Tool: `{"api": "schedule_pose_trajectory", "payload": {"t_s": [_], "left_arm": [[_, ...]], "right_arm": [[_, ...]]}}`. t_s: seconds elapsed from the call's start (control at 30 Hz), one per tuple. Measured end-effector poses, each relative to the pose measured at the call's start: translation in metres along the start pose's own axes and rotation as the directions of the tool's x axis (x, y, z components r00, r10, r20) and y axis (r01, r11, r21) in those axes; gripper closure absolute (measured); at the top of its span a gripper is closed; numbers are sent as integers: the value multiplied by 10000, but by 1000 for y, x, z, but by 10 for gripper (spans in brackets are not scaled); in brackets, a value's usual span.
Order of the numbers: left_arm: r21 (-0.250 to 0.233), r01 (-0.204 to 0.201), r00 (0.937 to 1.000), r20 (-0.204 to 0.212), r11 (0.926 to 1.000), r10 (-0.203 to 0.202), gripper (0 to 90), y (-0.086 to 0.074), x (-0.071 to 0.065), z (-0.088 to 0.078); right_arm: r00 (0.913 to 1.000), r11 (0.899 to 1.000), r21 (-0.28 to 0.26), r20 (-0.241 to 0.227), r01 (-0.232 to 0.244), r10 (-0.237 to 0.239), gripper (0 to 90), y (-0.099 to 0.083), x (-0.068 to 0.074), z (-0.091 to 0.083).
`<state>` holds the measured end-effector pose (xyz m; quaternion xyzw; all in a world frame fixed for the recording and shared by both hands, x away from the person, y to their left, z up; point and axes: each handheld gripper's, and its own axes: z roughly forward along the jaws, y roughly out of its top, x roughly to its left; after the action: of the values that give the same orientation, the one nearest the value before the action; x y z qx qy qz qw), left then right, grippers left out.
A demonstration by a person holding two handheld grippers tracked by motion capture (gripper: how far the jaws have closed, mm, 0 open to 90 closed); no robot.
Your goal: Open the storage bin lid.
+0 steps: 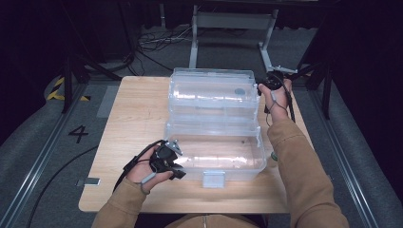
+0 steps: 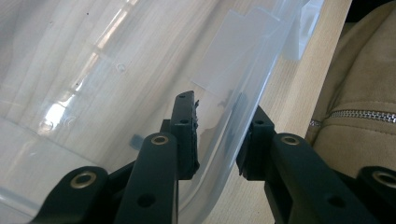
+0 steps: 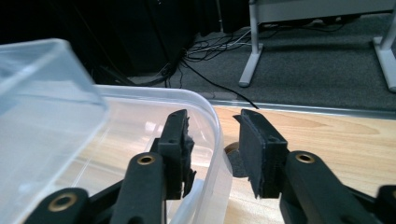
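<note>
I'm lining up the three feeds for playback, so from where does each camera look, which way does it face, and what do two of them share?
High view: above the person's side, looking forward and down on the wooden table and the open clear plastic box; both forearms show, with the left gripper and right gripper.
Left gripper view: rides the left gripper, looking along its jaws, which straddle the box wall; a tan jacket shows.
Right gripper view: rides the right gripper, facing the floor beyond the table; its jaws straddle the box rim.
Shared: the box and table.
</note>
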<state>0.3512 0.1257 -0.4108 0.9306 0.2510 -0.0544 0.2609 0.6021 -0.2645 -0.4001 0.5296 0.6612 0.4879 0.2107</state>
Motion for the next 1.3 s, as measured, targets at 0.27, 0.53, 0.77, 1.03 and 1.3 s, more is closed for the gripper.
{"api": "schedule_pose_trajectory", "payload": {"t_s": [0.27, 0.53, 0.77, 1.03, 1.3], "left_arm": [[-329, 265, 9985, 497, 9991, -248, 640, 0, 3, -2], [-1089, 258, 9995, 204, 9937, -237, 535, -3, -2, -26], [-1670, 404, 9989, -179, 9851, -440, 464, -9, -2, -46], [-2775, 757, 9908, -873, 9577, -1036, 466, -18, 6, -67], [-2993, 1064, 9830, -1120, 9482, -1456, 470, -24, 18, -80]], "right_arm": [[9974, 9972, -479, -405, 580, -599, 560, 7, 2, -21], [9916, 9917, -518, -474, 1179, -1203, 497, 7, 9, -53], [9805, 9849, -628, -1034, 1614, -1672, 478, 1, 11, -82], [9630, 9678, -914, -1139, 2346, -2442, 373, -10, 19, -123], [9465, 9554, -1366, -1570, 2619, -2819, 259, -23, 25, -158]]}}
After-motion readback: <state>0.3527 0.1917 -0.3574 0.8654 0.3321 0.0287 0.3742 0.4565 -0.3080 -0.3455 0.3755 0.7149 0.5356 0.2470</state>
